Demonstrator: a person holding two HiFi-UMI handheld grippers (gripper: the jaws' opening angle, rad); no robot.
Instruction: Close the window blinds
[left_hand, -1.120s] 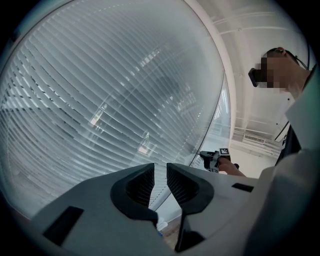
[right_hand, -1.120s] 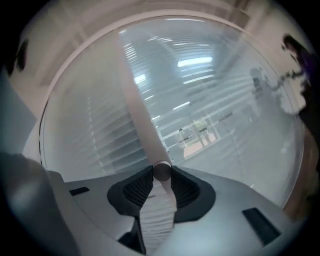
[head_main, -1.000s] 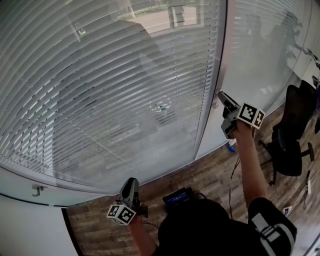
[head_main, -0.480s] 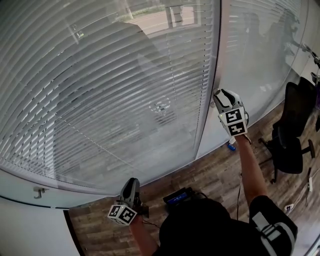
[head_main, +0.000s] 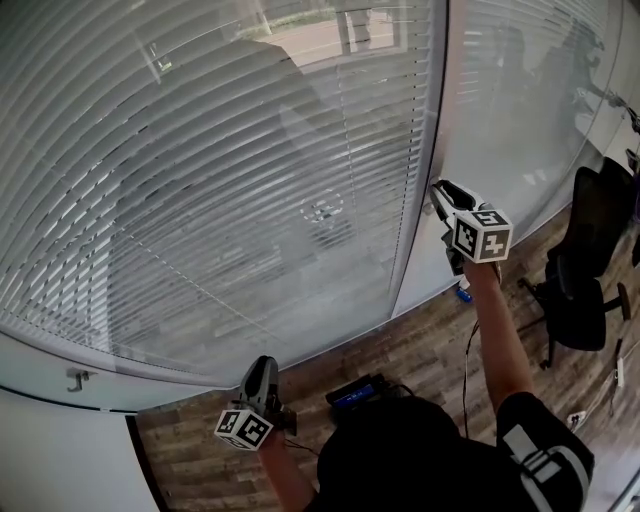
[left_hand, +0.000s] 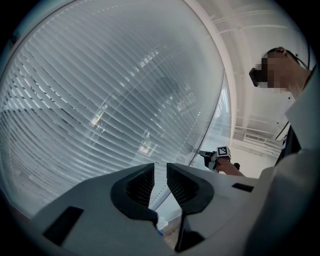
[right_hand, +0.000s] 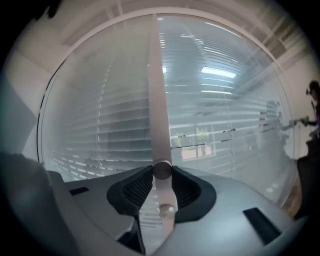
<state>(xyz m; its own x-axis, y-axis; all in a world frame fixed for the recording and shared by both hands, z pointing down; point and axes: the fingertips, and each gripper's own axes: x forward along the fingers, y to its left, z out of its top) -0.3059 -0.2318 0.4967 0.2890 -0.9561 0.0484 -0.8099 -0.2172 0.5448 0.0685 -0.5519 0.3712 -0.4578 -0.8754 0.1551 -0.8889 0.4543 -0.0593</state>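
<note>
The slatted window blinds (head_main: 200, 180) hang behind glass, their slats tilted partly open. A pale vertical frame post (head_main: 428, 130) divides two panes. My right gripper (head_main: 440, 192) is raised against that post. In the right gripper view, my right gripper (right_hand: 162, 172) is shut on a small round metal knob (right_hand: 162, 169) that sticks out of the post (right_hand: 158, 90); a second, smaller knob (right_hand: 167, 209) sits just below. My left gripper (head_main: 262, 370) hangs low near the floor, away from the window. Its jaws (left_hand: 160, 172) stand almost together with nothing between them.
A black office chair (head_main: 585, 270) stands at the right on the wood floor. A blue-capped bottle (head_main: 462, 292) lies at the foot of the glass below my right arm. A black device (head_main: 355, 392) lies on the floor by me. A hook (head_main: 72, 380) sticks out at lower left.
My right gripper has twisted at the frame post: its marker cube rolled toward the camera, then partly back to the right. The left gripper has stayed where it was.
</note>
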